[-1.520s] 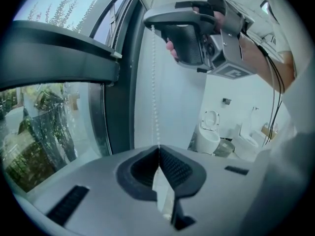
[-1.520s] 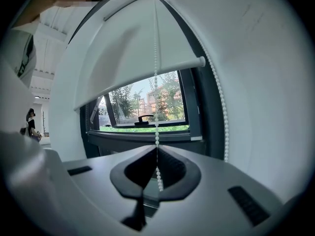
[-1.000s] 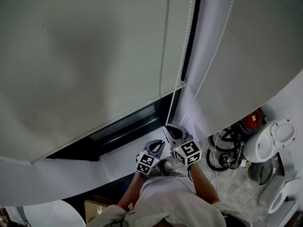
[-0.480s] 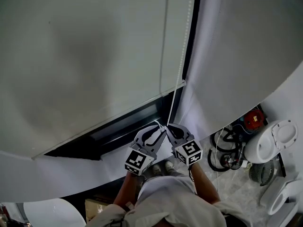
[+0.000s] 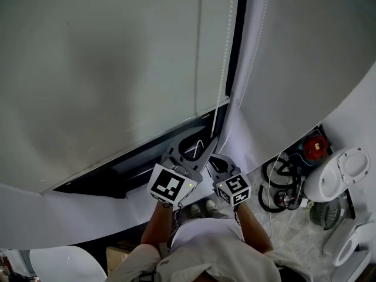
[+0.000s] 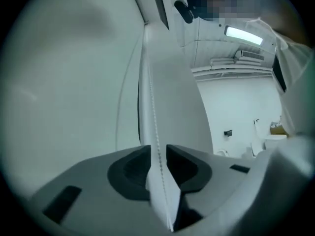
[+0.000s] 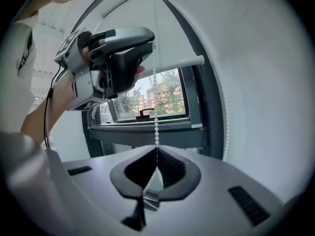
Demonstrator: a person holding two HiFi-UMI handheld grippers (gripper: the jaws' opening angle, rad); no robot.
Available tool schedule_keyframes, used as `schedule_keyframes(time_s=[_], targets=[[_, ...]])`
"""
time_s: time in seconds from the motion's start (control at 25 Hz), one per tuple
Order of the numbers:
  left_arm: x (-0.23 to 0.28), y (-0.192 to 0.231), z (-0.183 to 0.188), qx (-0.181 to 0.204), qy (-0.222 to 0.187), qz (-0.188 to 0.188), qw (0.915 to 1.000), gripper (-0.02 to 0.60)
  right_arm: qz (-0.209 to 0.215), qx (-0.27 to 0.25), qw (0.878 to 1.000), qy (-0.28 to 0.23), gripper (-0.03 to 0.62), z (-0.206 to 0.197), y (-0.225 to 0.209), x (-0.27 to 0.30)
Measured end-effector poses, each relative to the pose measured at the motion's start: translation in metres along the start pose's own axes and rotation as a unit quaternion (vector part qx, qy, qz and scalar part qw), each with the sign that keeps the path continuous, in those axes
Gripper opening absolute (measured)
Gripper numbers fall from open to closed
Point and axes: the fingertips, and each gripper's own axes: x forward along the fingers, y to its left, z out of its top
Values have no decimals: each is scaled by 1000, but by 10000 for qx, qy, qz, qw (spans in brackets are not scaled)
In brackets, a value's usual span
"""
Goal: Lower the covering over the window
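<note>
White blind (image 5: 106, 81) covers the window (image 5: 141, 160) save 1 dark strip at 8 o'clock; left gripper (image 6: 158, 156) jaws, just opened, straddle the bead chain (image 7: 156, 124); right gripper (image 7: 156, 151) jaws clench it; hoses (image 5: 276, 184) litter the floor (image 5: 294, 239) at 4 o'clock.

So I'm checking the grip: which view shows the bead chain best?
The right gripper view: the bead chain shows bead by bead, pinched in the shut right tongs. The left gripper view shows it blurred and close; the head view only as a faint dotted line.
</note>
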Motion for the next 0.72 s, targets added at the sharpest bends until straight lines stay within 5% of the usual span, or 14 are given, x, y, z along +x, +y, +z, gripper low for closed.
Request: schedule_keyframes(time_s=[0.36,0.72], targets=[[15,2,29,195,-193,-37,9996,15,-31,-15,10000,12,-3,0,3,-1],[6,-4,-20,-10,219,74,9997,14,34,71,9980,620,-3,-45,9,10]])
